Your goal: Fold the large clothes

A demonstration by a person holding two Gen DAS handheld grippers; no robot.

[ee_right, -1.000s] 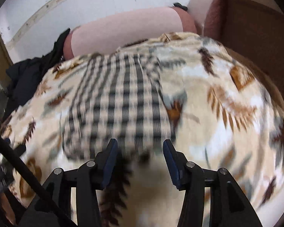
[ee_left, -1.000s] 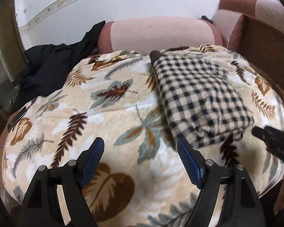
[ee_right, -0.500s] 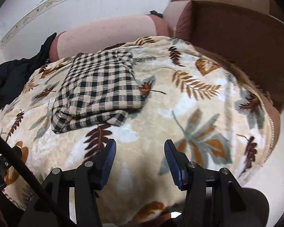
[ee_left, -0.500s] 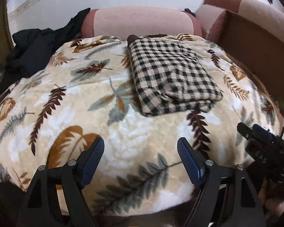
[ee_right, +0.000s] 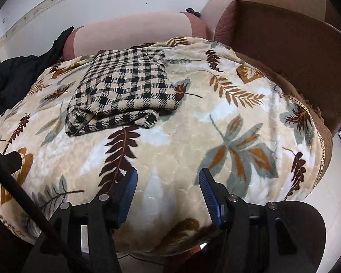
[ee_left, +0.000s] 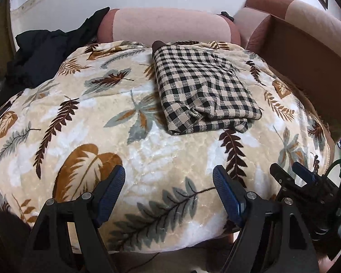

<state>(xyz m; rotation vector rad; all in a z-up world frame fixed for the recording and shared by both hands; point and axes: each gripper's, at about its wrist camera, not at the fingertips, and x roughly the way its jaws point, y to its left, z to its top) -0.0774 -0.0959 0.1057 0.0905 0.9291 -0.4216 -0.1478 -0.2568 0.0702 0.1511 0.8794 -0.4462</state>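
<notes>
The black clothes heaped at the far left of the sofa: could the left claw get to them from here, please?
Probably yes: the left claw is open and empty, and only leaf-print blanket lies before the black clothes; the folded checked garment sits off to the right.

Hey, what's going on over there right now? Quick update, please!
Left claw open, empty. Right claw open, empty, jaws just widening. Checked garment lies folded on leaf blanket. Nothing in the way.

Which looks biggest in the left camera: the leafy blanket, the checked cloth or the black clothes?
1. Leafy blanket, easily the biggest.
2. Checked cloth and black clothes look about alike; the black clothes are partly hidden, so no ranking.
</notes>
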